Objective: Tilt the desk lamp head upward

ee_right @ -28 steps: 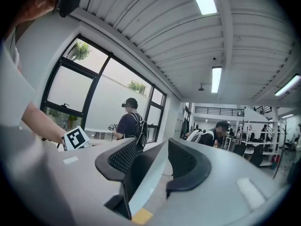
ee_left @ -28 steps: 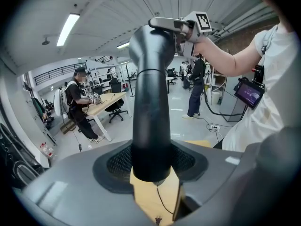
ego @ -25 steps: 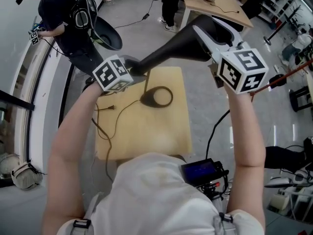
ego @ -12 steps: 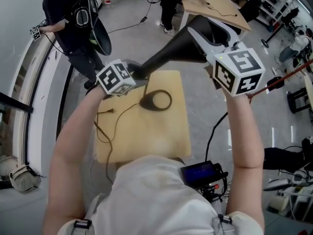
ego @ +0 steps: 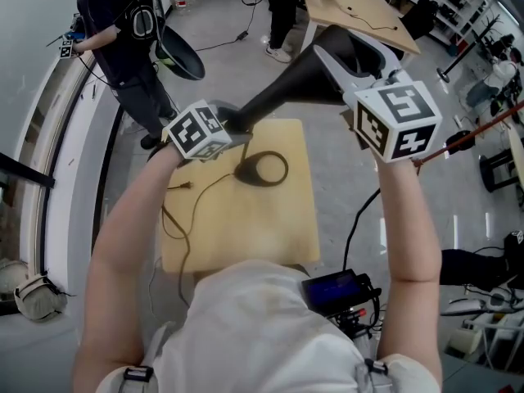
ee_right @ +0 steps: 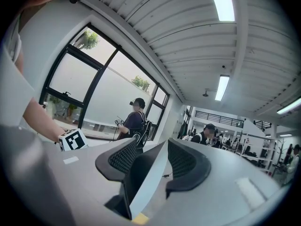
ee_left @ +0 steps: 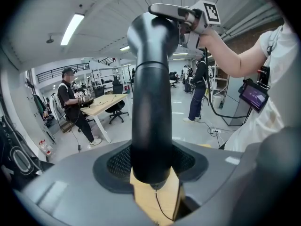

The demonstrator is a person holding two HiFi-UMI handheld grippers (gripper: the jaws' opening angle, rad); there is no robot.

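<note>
2 grips: left gripper (ee_left: 150, 166) lamp arm (ee_left: 149, 102), right gripper (ee_right: 155, 166) lamp head (ego: 364, 51).

The desk lamp (ego: 286, 88) is matte black and stands on a flat, ring-shaped base (ego: 262, 169) on the far half of the light wooden desk (ego: 246, 228). A thin stem rises from the ring into a thick round neck (ee_left: 150, 102), which widens toward the head (ego: 352, 51). The head is black outside with a white face, and it is raised high above the desk, slanting up to the right. The left hand-held gripper (ee_left: 151, 164) clamps the neck. The right hand-held gripper (ee_right: 153, 166) pinches the head's rim. A thin cord (ego: 201, 188) trails from the base across the desk.
</note>
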